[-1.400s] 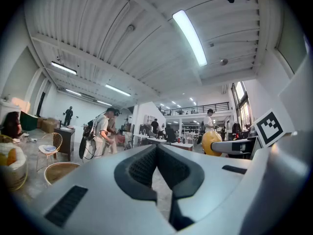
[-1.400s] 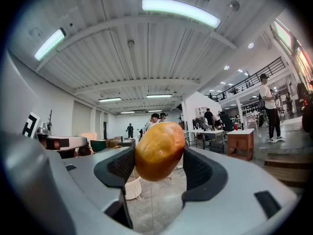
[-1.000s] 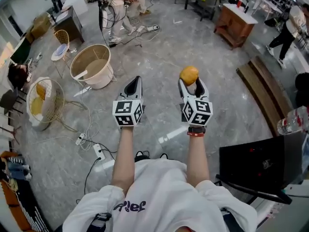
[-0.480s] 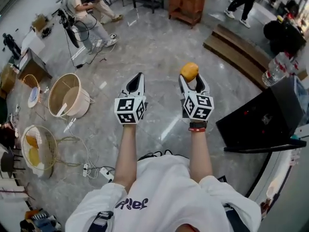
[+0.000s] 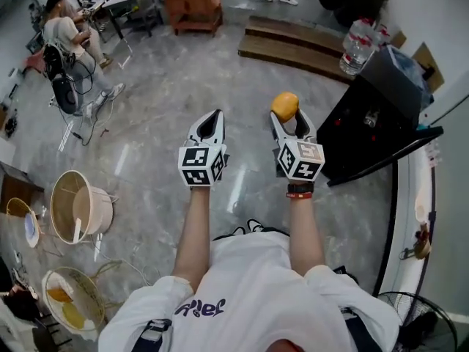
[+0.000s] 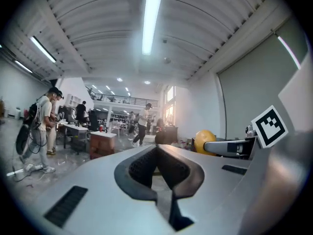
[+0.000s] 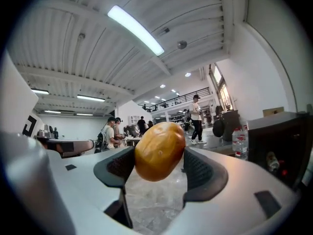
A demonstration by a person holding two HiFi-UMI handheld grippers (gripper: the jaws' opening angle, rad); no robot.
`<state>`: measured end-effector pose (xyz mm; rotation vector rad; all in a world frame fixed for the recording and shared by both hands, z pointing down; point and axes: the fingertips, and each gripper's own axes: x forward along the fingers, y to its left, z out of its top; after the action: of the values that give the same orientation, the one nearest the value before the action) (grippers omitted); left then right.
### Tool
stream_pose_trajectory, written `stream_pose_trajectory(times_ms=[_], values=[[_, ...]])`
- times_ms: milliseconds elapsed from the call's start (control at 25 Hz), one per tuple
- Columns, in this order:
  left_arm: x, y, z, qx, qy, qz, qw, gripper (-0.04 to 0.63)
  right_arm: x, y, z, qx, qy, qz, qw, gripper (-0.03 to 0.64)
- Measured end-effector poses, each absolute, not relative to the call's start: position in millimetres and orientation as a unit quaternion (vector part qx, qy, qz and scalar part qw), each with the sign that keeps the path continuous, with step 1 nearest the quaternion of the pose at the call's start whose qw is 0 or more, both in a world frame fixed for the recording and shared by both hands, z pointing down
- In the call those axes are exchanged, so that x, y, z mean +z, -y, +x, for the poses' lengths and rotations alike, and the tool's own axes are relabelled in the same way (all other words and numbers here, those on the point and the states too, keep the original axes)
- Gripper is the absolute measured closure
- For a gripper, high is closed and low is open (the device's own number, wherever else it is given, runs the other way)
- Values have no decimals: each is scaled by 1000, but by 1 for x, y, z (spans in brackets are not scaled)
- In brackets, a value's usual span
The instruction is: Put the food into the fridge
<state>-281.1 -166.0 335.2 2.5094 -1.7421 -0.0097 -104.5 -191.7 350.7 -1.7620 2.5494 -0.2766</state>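
Note:
A rounded golden-brown piece of food point(image 5: 285, 106) sits between the fingertips of my right gripper point(image 5: 288, 121), which is shut on it at chest height over the grey floor. The right gripper view shows the same food point(image 7: 160, 151) squeezed between the two black pads of that gripper point(image 7: 154, 166). My left gripper point(image 5: 211, 117) is level with it, a little to the left, shut and empty; its jaws point(image 6: 157, 161) meet in the left gripper view, where the food point(image 6: 205, 140) shows at the right. A black box-like cabinet point(image 5: 370, 116), possibly the fridge, stands just right of the right gripper.
Water bottles point(image 5: 357, 42) stand by the cabinet's far corner. Wooden steps point(image 5: 293, 46) and a wooden table point(image 5: 192, 2) lie ahead. A beige tub point(image 5: 77, 207) and a wire basket point(image 5: 69, 306) sit behind at left. A seated person point(image 5: 69, 39) is far left. White counter edge point(image 5: 410, 218) at right.
The view has swung round: the black cabinet has come up close beside the right gripper, and the tub and wire basket have slid to the lower left. Both grippers keep their pose and grip.

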Motion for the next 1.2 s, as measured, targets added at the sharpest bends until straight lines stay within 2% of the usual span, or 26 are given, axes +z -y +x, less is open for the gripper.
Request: stream_pose_trajectory(times_ms=[600, 1200], values=[[375, 163, -126, 9, 363, 928, 78, 577, 370, 124, 22, -96, -691, -716, 8, 291], [363, 201, 38, 24, 277, 959, 46, 577, 368, 163, 166, -100, -655, -747, 47, 291]])
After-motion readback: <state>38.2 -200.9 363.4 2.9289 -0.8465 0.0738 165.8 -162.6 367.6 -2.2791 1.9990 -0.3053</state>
